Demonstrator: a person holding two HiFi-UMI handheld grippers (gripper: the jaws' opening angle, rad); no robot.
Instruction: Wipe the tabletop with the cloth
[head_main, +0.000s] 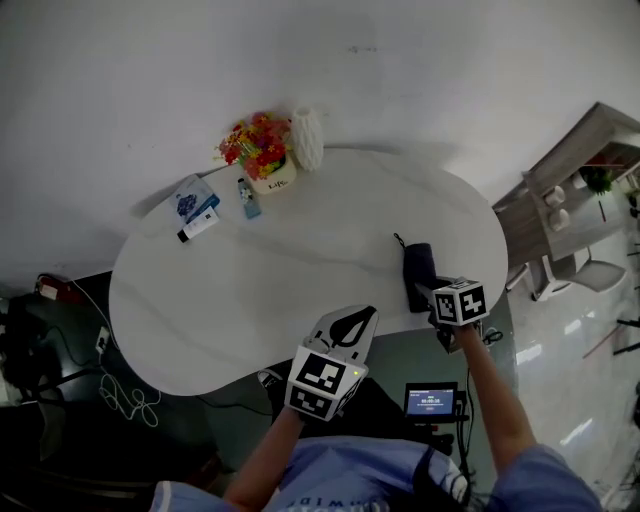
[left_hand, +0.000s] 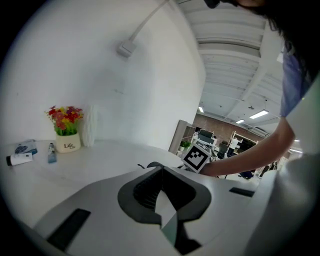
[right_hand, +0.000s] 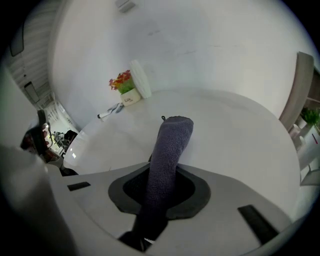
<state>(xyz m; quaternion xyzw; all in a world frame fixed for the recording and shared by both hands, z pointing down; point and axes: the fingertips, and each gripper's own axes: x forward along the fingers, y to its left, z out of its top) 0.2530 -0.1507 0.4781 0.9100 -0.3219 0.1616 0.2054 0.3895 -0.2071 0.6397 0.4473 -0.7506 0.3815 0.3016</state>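
One white oval table (head_main: 300, 270) fills the head view. One dark cloth (head_main: 419, 270) lies on it at about 3 o'clock, near the rim, as a narrow rolled strip. The right gripper (head_main: 432, 296) is clenched on the cloth's near end. In the right gripper view the cloth runs out from between the jaws and rests on the tabletop.

The left gripper (head_main: 352, 322) hangs at the table's 5 o'clock edge. Its jaws are pressed together with nothing between them.

Five small things sit at the far side. One pot of red and yellow flowers (head_main: 264, 160) and one white ribbed vase (head_main: 308, 138) are touching at 12 o'clock. One small bottle (head_main: 248, 200) is just beside the pot. One blue packet (head_main: 190, 198) and one white tube (head_main: 198, 224) lie together at 10 o'clock.
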